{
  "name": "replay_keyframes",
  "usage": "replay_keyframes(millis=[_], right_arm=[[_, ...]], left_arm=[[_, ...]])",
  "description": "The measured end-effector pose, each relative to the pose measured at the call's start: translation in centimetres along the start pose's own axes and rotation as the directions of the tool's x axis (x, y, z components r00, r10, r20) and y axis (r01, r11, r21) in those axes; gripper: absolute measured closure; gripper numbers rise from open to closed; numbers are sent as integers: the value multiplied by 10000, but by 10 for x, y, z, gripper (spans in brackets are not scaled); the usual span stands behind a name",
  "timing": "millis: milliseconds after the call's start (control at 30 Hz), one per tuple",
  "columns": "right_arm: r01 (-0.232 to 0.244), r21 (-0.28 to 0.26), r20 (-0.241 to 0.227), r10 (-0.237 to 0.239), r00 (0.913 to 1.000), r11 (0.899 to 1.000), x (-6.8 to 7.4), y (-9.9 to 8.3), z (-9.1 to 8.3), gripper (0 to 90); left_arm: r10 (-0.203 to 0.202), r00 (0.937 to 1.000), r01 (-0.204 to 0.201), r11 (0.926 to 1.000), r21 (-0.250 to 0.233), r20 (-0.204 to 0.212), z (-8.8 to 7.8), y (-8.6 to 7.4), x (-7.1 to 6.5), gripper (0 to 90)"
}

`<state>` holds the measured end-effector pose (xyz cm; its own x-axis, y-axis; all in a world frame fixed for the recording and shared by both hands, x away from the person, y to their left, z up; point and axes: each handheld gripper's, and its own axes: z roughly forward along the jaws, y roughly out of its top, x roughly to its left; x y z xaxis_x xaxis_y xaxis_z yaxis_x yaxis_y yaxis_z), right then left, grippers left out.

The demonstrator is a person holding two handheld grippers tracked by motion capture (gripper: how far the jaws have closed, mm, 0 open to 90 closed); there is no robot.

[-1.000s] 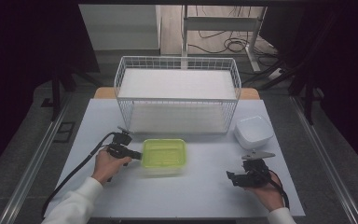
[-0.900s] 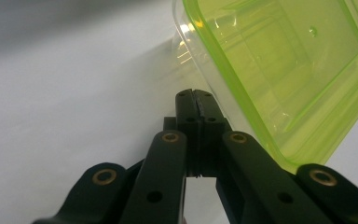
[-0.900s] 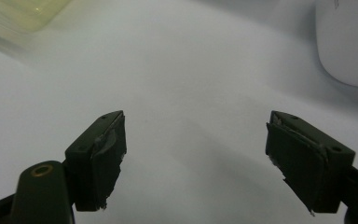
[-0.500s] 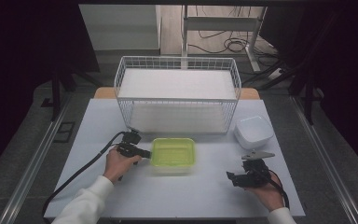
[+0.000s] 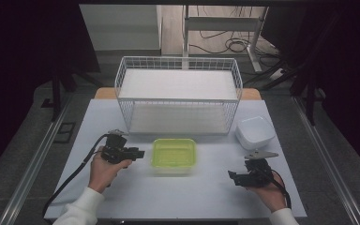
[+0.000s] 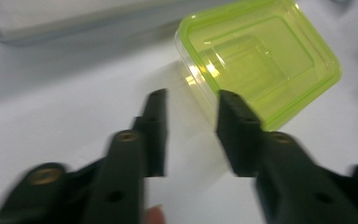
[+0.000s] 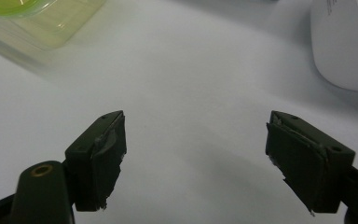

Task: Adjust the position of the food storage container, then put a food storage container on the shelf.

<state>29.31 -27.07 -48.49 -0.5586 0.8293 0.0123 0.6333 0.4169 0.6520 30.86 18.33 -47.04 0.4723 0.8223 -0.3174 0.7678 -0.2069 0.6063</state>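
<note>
The left gripper (image 5: 140,153) is held level above the tabletop's left half; its jaws have just been opening, nothing between them. The right gripper (image 5: 231,176) sits low near the front right edge, jaws spread wide, empty.

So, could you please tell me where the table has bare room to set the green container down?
The widest bare patch runs along the near table edge, between the left gripper and the right gripper, in front of the green container. Another lies left of the wire basket. It is crowded at the far right, where the white container sits beside the basket.
</note>
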Motion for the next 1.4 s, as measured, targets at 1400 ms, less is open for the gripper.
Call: replay_keyframes(millis=[1400], right_arm=[[-284,-877,-855,209,9961,9957,17,32,6,231]], left_arm=[[91,9999,-94,9988,-481,-66,-16,-9,3,276]])
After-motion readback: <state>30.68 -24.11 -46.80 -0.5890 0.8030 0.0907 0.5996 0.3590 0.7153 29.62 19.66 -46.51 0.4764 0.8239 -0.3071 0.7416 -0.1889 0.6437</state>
